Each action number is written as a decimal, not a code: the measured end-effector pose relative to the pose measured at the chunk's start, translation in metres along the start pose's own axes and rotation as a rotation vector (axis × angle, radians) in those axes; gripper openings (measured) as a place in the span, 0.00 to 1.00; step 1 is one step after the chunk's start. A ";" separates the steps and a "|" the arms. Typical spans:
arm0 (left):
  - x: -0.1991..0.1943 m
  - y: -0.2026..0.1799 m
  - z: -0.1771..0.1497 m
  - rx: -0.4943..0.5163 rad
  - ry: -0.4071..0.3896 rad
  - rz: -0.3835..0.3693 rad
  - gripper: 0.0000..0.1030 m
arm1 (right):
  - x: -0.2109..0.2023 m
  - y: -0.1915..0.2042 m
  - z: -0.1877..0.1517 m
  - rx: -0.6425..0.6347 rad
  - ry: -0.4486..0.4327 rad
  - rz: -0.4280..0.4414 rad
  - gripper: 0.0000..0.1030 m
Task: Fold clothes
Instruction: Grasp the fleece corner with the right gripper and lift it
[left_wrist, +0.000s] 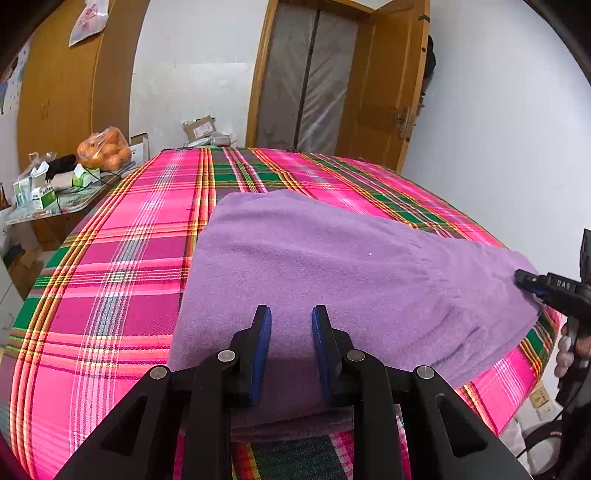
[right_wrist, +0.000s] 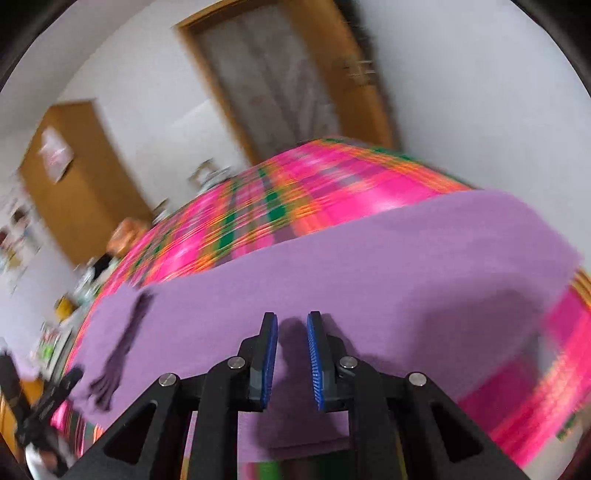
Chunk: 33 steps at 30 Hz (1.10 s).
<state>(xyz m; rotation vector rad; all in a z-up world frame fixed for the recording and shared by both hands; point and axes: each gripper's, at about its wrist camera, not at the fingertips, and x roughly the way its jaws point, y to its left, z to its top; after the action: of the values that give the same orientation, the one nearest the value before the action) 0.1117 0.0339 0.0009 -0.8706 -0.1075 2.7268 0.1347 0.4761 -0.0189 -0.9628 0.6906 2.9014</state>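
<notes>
We see the purple fleece garment (left_wrist: 332, 266) spread on the plaid bedsheet (left_wrist: 110, 277); our left gripper (left_wrist: 291, 317) and right gripper (right_wrist: 291, 325) both stand parted above it, pinching nothing.

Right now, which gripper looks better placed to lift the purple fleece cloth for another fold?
Probably the left gripper: it sits steady over the purple fleece cloth near its front edge. The right gripper view is motion-blurred.

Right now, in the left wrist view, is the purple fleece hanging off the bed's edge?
No. The purple fleece lies flat on the pink plaid bedspread, with bedspread showing around its visible edges.
</notes>
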 end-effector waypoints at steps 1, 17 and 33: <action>0.000 0.001 0.001 -0.011 0.006 -0.002 0.23 | -0.002 -0.008 0.004 0.034 -0.012 -0.025 0.16; 0.022 -0.033 0.038 0.024 0.052 -0.078 0.24 | 0.067 0.021 0.037 0.055 0.245 0.243 0.21; 0.038 -0.028 0.034 -0.014 0.127 -0.118 0.24 | -0.007 -0.181 0.085 0.555 -0.164 -0.159 0.26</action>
<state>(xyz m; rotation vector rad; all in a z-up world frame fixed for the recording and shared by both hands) 0.0687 0.0719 0.0115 -1.0059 -0.1475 2.5581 0.1177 0.6753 -0.0281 -0.6648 1.2418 2.4011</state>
